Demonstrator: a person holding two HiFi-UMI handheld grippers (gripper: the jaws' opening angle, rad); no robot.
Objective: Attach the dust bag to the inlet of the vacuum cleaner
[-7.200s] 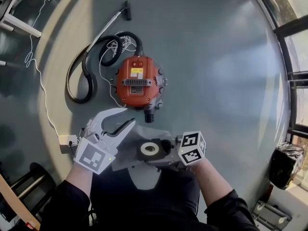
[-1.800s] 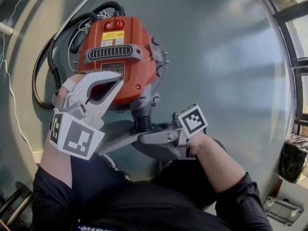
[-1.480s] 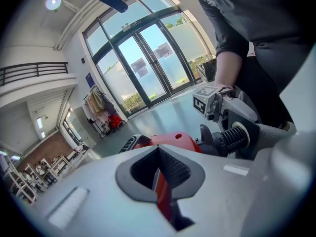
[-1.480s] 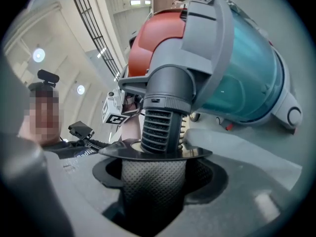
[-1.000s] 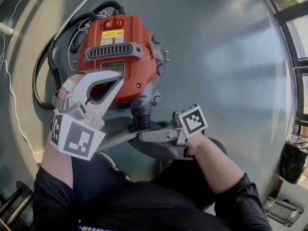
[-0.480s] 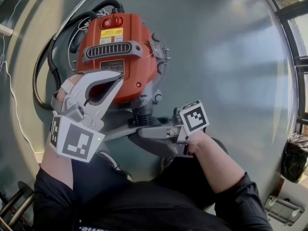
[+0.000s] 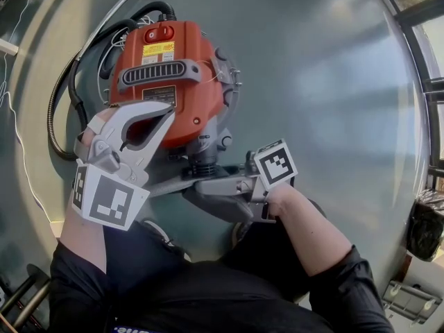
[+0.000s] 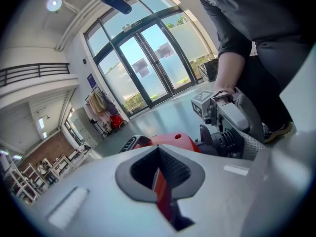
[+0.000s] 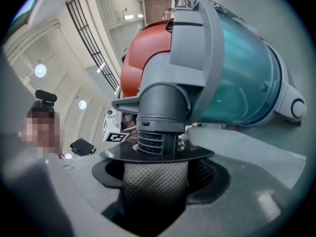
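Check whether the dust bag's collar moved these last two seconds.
Yes: the dust bag's collar slid farther onto the ribbed inlet, toward the vacuum's red body.

Left gripper (image 7: 166, 115) angled down, jaws together, right gripper (image 7: 198, 188) level, jaws clamped wide on its load

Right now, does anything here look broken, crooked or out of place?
Nothing looks broken or spilled. The hose lies in loose loops beside the vacuum, a bit untidy. The collar sits around the inlet, roughly square to it, with the right gripper clamped on the bag.
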